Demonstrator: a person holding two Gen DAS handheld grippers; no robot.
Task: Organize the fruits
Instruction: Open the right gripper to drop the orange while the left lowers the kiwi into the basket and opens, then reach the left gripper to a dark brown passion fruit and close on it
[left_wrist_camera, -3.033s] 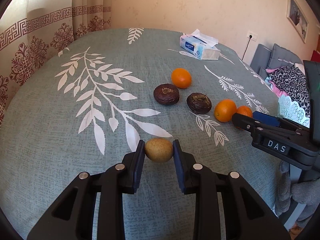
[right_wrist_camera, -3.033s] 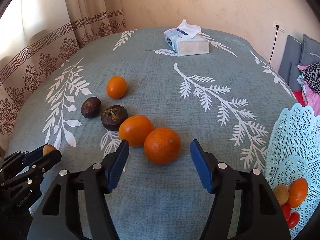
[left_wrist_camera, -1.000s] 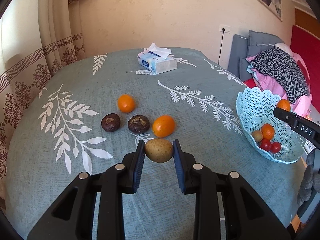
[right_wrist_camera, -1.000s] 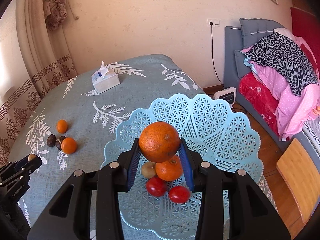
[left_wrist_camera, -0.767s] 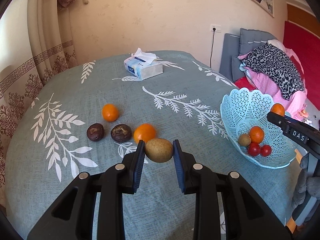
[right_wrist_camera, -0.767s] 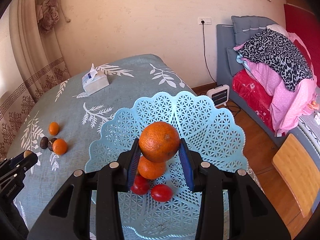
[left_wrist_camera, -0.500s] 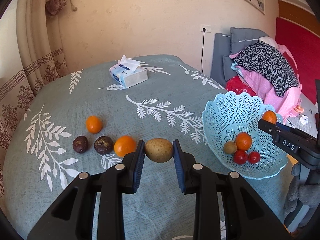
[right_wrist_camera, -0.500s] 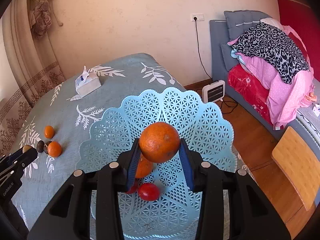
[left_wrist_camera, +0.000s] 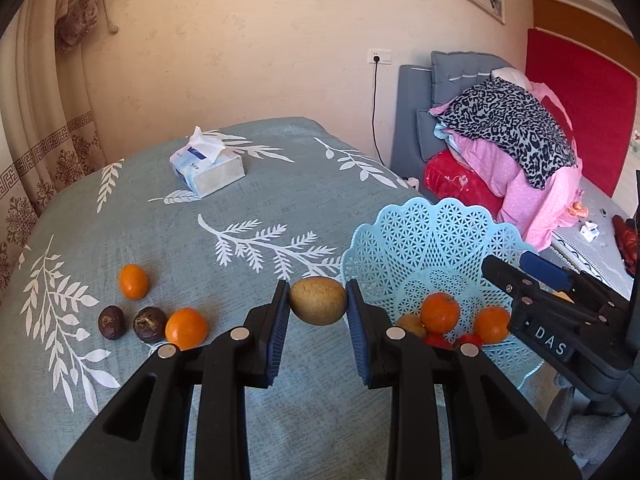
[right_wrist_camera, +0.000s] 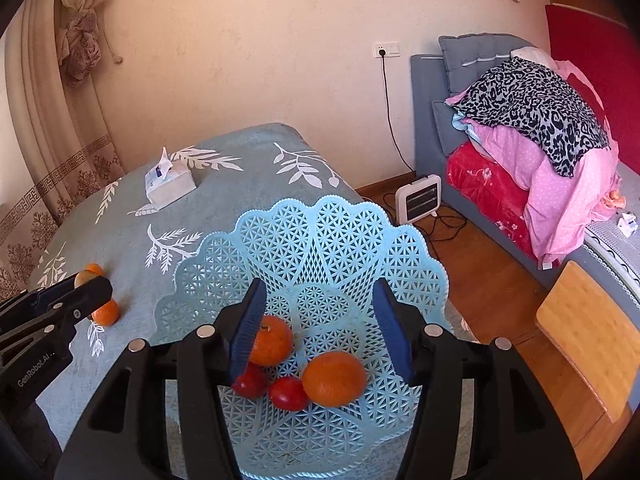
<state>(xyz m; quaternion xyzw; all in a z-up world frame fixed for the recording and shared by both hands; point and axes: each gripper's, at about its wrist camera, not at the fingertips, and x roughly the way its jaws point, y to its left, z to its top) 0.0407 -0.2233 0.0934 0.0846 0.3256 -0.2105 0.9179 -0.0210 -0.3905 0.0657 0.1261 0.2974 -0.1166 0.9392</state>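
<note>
My left gripper (left_wrist_camera: 318, 300) is shut on a brown kiwi (left_wrist_camera: 318, 300) and holds it above the table, just left of the light blue lattice basket (left_wrist_camera: 432, 240). My right gripper (right_wrist_camera: 320, 320) is open and empty over the basket (right_wrist_camera: 320, 232). In the basket lie two oranges (right_wrist_camera: 334, 378) (right_wrist_camera: 272, 340) and two red tomatoes (right_wrist_camera: 288, 393); the left wrist view also shows a kiwi (left_wrist_camera: 410, 322) there. On the tablecloth sit two oranges (left_wrist_camera: 186, 328) (left_wrist_camera: 133, 281) and two dark brown fruits (left_wrist_camera: 150, 324) (left_wrist_camera: 111, 322).
A tissue box (left_wrist_camera: 207, 166) stands at the back of the table. The basket sits at the table's right edge. Beyond it are a wooden floor, a small white heater (right_wrist_camera: 418, 198), a wooden stool (right_wrist_camera: 588, 332) and a sofa with piled blankets (right_wrist_camera: 540, 136).
My right gripper has opened and let the orange drop into the basket. My left gripper has carried the kiwi to the right, closer to the basket.
</note>
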